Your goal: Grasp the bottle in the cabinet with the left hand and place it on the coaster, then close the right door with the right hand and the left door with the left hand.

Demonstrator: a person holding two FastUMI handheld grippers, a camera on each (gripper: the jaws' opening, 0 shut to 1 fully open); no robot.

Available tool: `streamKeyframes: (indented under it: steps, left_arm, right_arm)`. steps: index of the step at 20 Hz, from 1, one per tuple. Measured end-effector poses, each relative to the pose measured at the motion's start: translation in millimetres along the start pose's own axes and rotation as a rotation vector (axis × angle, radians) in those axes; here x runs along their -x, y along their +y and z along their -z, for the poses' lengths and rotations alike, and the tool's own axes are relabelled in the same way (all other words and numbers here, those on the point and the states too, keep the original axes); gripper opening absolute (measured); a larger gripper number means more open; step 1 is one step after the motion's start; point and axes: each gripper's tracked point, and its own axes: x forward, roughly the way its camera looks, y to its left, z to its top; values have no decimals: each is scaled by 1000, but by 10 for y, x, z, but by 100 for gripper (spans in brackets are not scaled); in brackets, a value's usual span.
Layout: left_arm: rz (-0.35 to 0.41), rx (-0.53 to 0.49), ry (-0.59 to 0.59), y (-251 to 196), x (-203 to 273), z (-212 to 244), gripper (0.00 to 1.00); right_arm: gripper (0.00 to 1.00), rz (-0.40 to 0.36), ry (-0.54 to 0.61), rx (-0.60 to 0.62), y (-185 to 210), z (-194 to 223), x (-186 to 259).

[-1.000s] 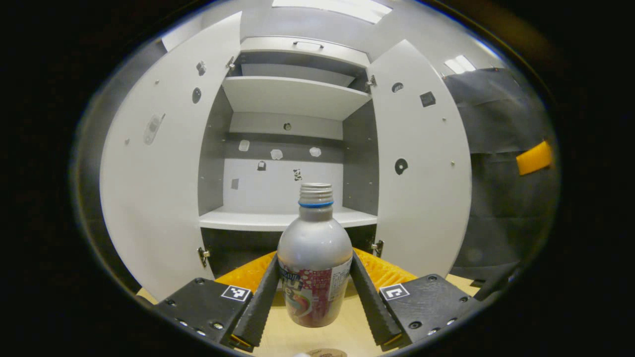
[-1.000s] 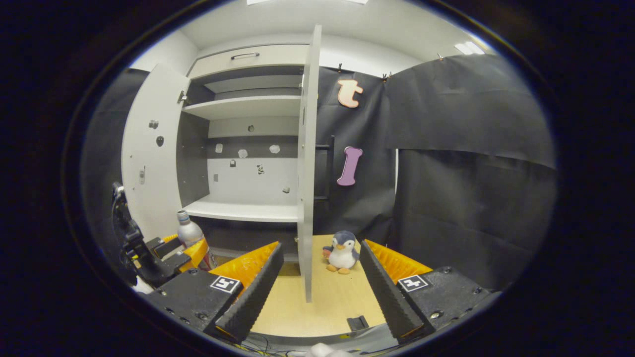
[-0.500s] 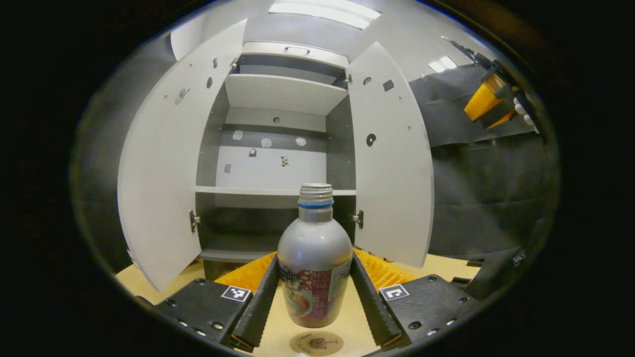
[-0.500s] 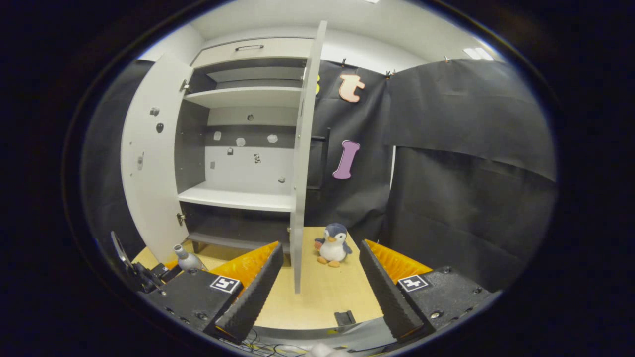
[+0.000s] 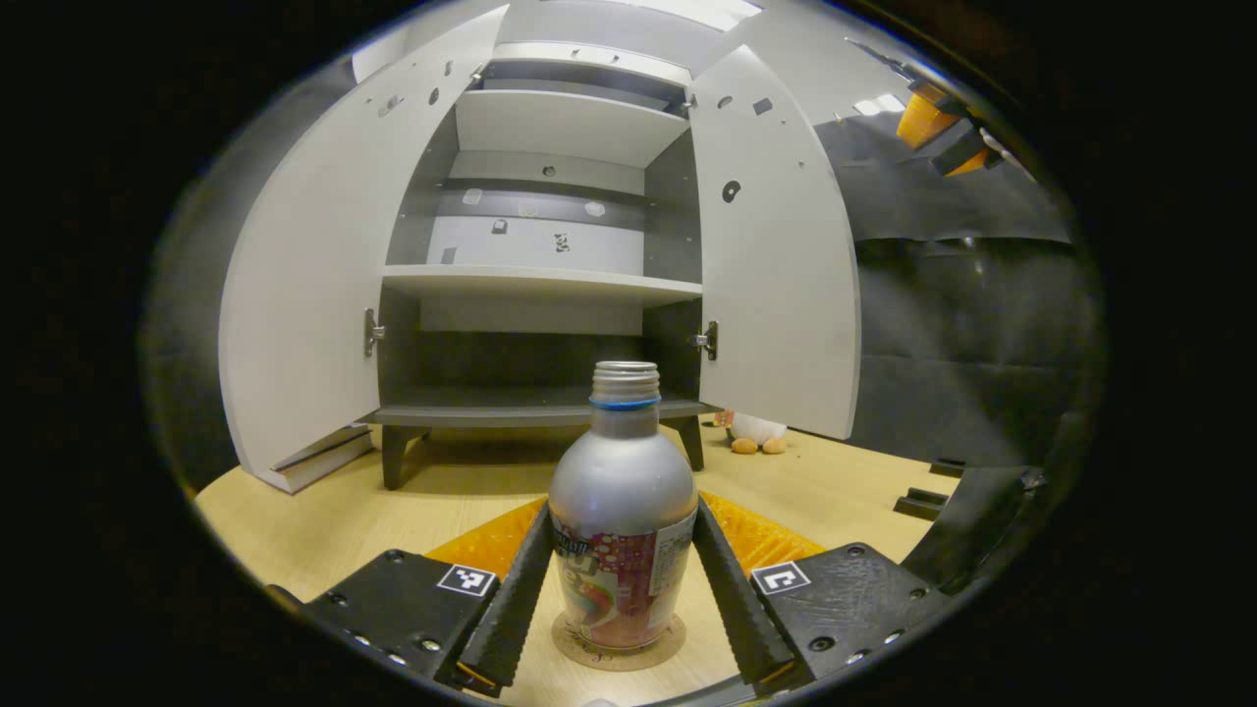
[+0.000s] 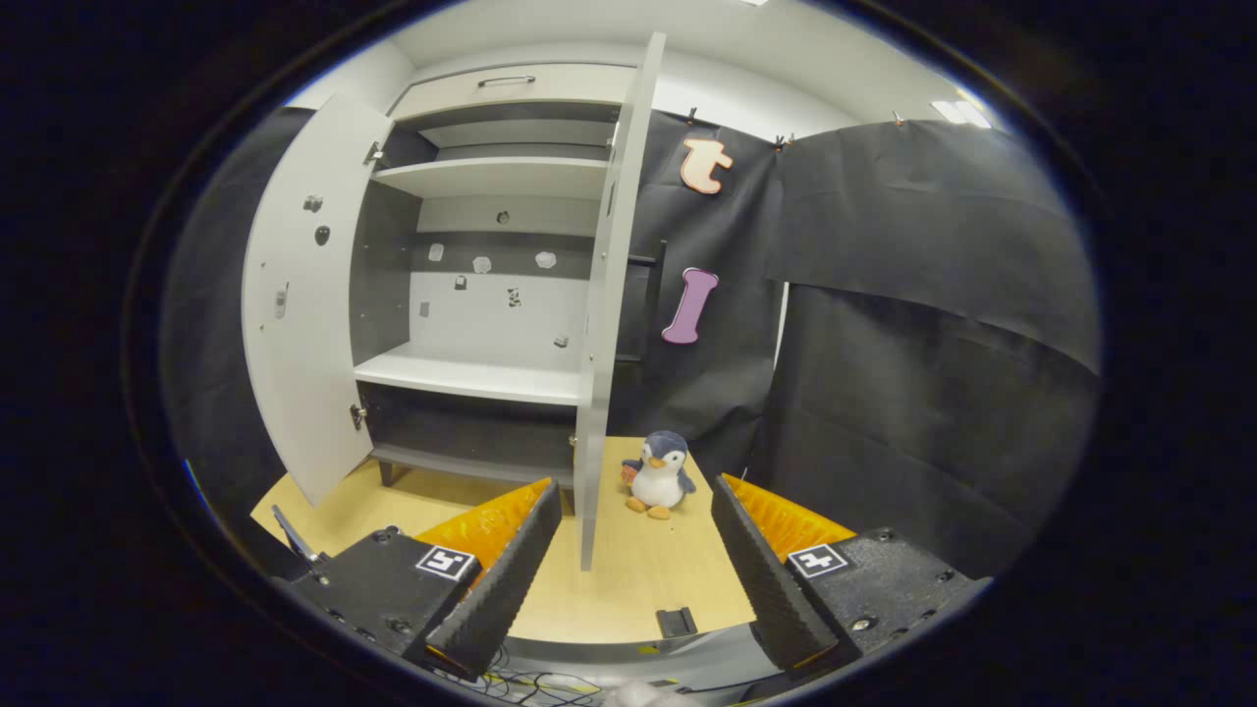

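A silver bottle (image 5: pixel 623 501) with a blue neck ring and a coloured label stands upright between my left gripper's (image 5: pixel 623 589) fingers, which press on both its sides. Its base rests on a round brown coaster (image 5: pixel 619 650) on the wooden table. Behind it the white cabinet (image 5: pixel 535 285) stands with its left door (image 5: pixel 304 295) and right door (image 5: pixel 776 255) swung open. In the right gripper view my right gripper (image 6: pixel 636 560) is open and holds nothing, low in front of the right door's edge (image 6: pixel 604 324). The other gripper (image 5: pixel 938 123) shows at the upper right of the left gripper view.
A plush penguin (image 6: pixel 656 474) sits on the table (image 6: pixel 628 579) just right of the right door. Black cloth (image 6: pixel 913 373) walls the right side. A small black block (image 6: pixel 674 621) lies near the table's front edge. The cabinet's shelves (image 6: pixel 471 378) are bare.
My left gripper has come down with the bottle from shelf height to the table, and the bottle's base now rests on the coaster. The right gripper has risen slightly, staying open.
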Motion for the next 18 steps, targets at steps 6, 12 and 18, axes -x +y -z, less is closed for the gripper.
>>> streamKeyframes:
  steps: [6,12,18]
  left_arm:
    - [12,-3,9,-26,-27,146,81]
    - [11,-11,-29,-20,7,-184,96]
    - [-3,-14,-76,-15,44,-888,99]
  right_arm:
    - [100,-19,7,26,106,30,2]
    - [100,-29,4,20,176,53,30]
    - [100,-30,-24,-1,200,59,66]
